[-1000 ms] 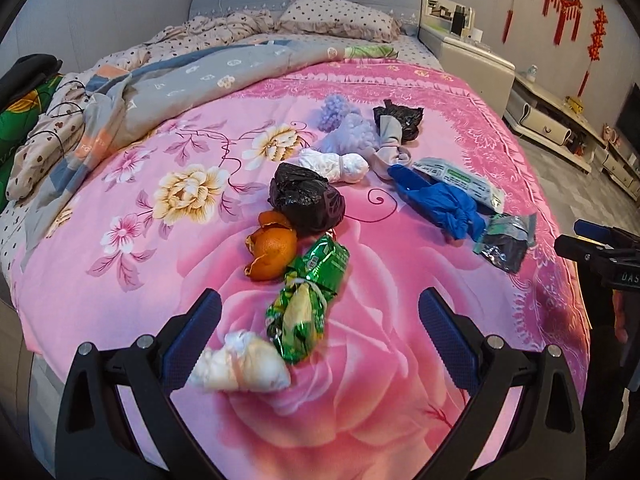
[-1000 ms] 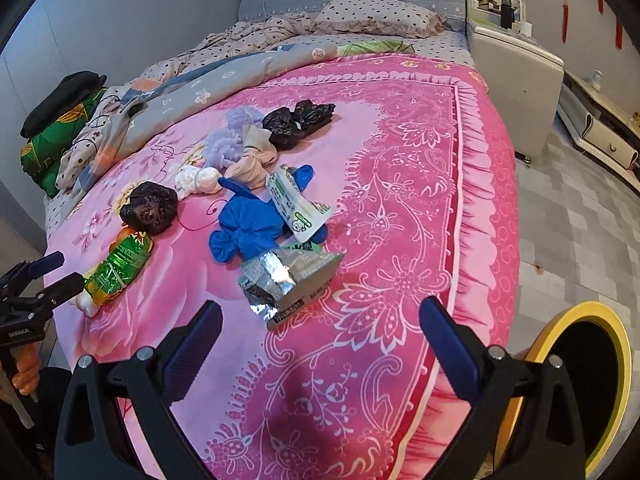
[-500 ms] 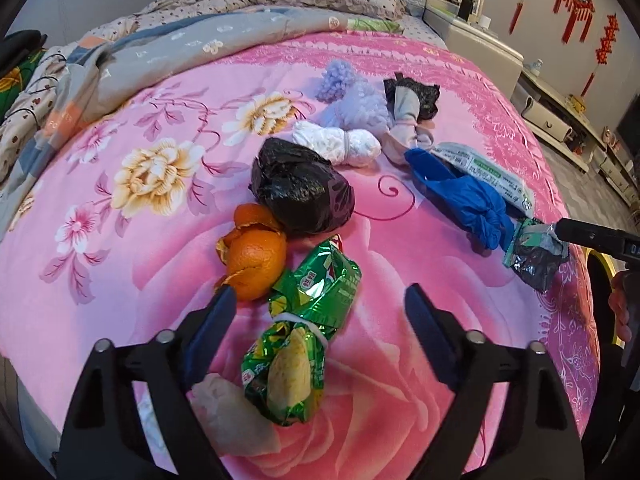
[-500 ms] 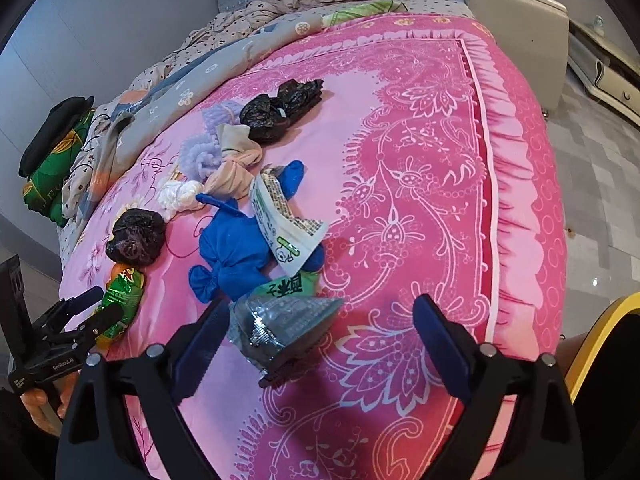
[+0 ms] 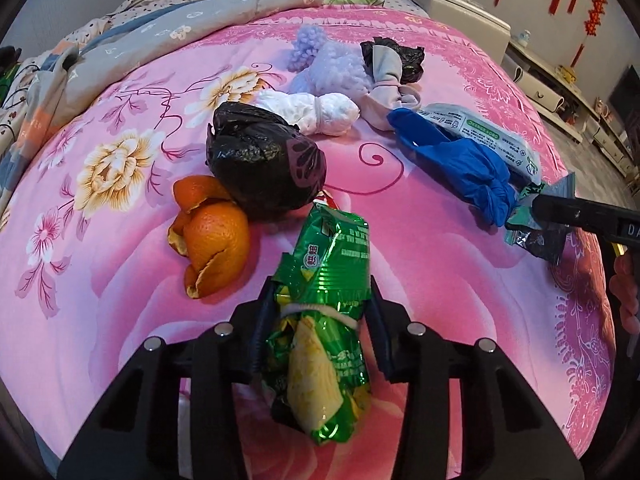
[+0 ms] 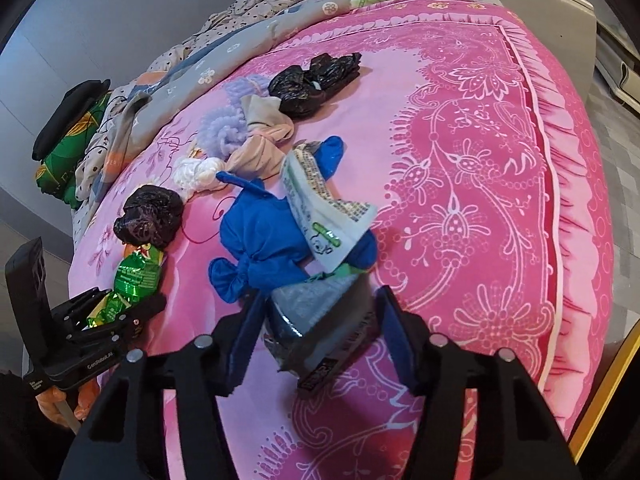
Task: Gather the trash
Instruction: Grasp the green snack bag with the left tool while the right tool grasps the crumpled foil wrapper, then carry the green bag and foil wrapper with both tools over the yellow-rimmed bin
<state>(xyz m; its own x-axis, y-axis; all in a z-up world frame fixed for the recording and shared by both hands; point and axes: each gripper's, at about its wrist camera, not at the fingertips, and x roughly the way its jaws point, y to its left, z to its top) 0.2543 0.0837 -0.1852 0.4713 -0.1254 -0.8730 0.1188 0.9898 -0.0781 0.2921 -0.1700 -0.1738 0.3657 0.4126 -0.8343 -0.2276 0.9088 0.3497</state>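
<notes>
A pink floral bedspread (image 5: 120, 240) carries orange peel (image 5: 216, 240), a black bag (image 5: 260, 168) and a blue glove (image 5: 464, 168).

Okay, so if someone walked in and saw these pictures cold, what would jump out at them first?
Probably the bright pink flowered bedspread strewn with rubbish. Near its front edge the left gripper has just been closing around a green snack bag, with an orange peel and a knotted black bag just beyond. At the same time the right gripper has been closing around a silver foil wrapper beside a blue bag.
</notes>
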